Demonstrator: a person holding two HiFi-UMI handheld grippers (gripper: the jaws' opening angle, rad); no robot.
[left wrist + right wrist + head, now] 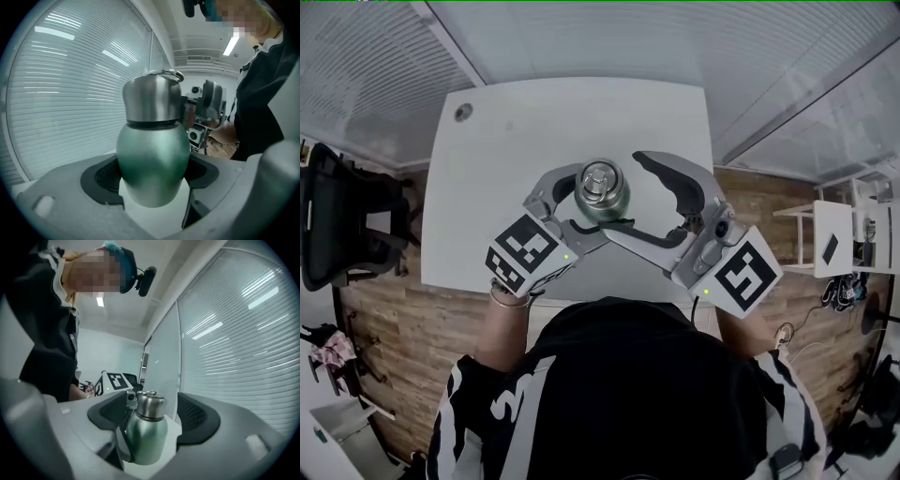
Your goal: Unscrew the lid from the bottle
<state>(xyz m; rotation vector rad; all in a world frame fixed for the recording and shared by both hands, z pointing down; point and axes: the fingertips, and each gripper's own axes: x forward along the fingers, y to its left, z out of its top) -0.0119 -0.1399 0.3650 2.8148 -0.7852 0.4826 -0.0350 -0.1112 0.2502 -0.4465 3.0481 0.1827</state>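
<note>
A small green bottle (609,199) with a steel lid (599,179) stands over the white table (487,197). My left gripper (596,204) is shut on its body; in the left gripper view the green body (152,157) sits pressed between both dark pads, with the ring-topped lid (152,101) above them. My right gripper (622,195) comes in from the right with its jaws spread wide. In the right gripper view the bottle (146,439) and lid (149,406) stand between the pads (197,420) without touching either.
A round grommet (463,112) lies near the table's far left corner. A black office chair (347,225) stands to the left and a white side table (834,239) to the right. Glass walls with blinds (243,333) run beyond the table.
</note>
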